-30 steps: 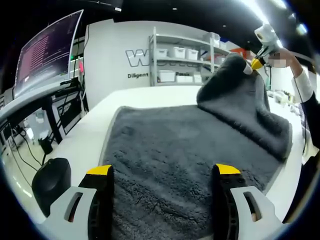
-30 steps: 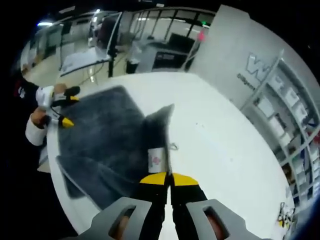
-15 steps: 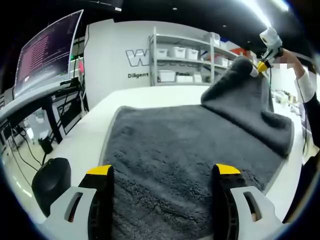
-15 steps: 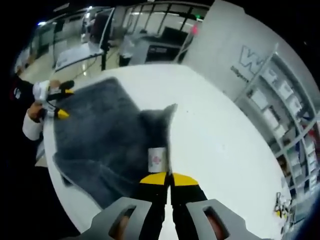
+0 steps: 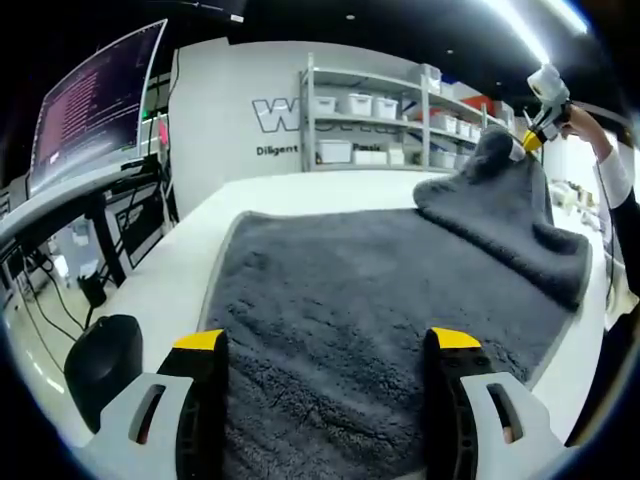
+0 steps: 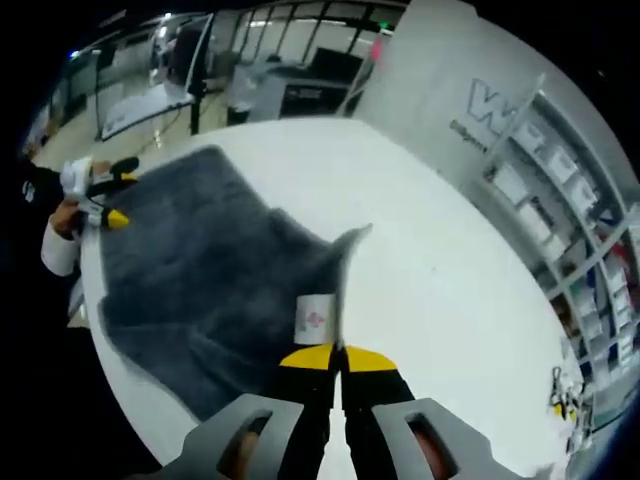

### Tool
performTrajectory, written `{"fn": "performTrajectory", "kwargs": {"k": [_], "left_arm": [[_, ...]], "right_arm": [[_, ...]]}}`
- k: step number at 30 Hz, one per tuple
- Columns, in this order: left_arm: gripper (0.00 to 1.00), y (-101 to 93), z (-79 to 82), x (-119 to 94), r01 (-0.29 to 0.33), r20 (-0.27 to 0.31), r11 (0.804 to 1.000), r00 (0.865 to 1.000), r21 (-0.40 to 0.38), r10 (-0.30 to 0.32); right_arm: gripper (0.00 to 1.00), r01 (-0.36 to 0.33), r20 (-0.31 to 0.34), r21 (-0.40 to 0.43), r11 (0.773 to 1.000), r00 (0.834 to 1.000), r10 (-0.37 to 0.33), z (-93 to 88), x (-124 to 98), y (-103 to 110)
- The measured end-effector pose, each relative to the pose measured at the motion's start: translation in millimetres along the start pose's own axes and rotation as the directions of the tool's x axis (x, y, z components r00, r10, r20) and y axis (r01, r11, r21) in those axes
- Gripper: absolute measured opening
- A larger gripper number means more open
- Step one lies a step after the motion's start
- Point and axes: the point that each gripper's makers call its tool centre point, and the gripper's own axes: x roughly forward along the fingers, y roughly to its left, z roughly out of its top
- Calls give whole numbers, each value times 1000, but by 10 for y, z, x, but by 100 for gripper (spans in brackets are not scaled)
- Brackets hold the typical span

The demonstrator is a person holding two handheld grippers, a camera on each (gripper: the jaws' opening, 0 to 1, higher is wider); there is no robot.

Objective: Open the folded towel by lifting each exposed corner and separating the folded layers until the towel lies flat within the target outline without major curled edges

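Right tool (image 6: 337,352) has its jaws pressed together on a corner of the grey towel (image 5: 380,300), beside the small white label (image 6: 314,318), and holds that corner raised above the white surface (image 6: 420,250). In the left gripper view this tool (image 5: 528,143) appears at the upper right, with the lifted layer hanging from it as a soft slope. Left tool (image 5: 328,345) has its jaws spread, one on each side of the near edge of the towel, pinching nothing; I cannot tell if they touch the pile.

From largest to smallest: the surface carries the towel, which lies mostly flat on the near side, while the far right part is folded over and raised. Behind stand shelves (image 5: 365,110) with white bins, and at the left a monitor (image 5: 95,100). A dark rounded object (image 5: 100,365) sits low beside the surface. I cannot make out a target outline.

The risk, as I judge it, is that the raised layer drops back on itself and leaves a curled edge if the corner is released before it passes the far edge. Pulling too strongly may also drag the whole towel, because the left tool does not pin it.
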Motion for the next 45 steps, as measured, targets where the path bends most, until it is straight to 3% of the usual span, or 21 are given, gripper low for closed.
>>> {"fn": "performTrajectory", "kwargs": {"k": [7, 18, 21, 24, 27, 32, 42, 45], "left_arm": [[78, -18, -10, -16, -7, -8, 1000, 1000, 7, 7], [74, -77, -4, -41, -14, -18, 1000, 1000, 23, 14], [72, -111, 85, -52, -19, 26, 992, 1000, 121, 16], [69, -93, 136, -57, -35, 38, 987, 999, 155, 30], [68, -88, 175, -59, -12, 62, 993, 998, 117, 5], [68, -32, 91, -17, 6, 29, 994, 1000, 109, -9], [66, 4, 92, 14, 21, 24, 995, 999, 100, -23], [65, 35, 109, 21, 12, 30, 994, 999, 107, -15]], "right_arm": [[0, 23, -25, 26, 999, 999, -23, -203, 27, -166], [0, 70, -41, 17, 997, 997, -69, -319, 11, -349], [0, 77, -54, 16, 997, 996, -76, -396, 42, -400], [0, 82, -67, 30, 996, 995, -80, -492, 75, -487], [0, 88, -71, 44, 995, 994, -85, -565, 96, -570], [0, 100, -81, 59, 993, 992, -95, -661, 126, -683], [0, 128, -100, 89, 988, 988, -119, -844, 127, -916], [0, 178, -88, 90, 980, 981, -170, -888, 106, -1089]]}}
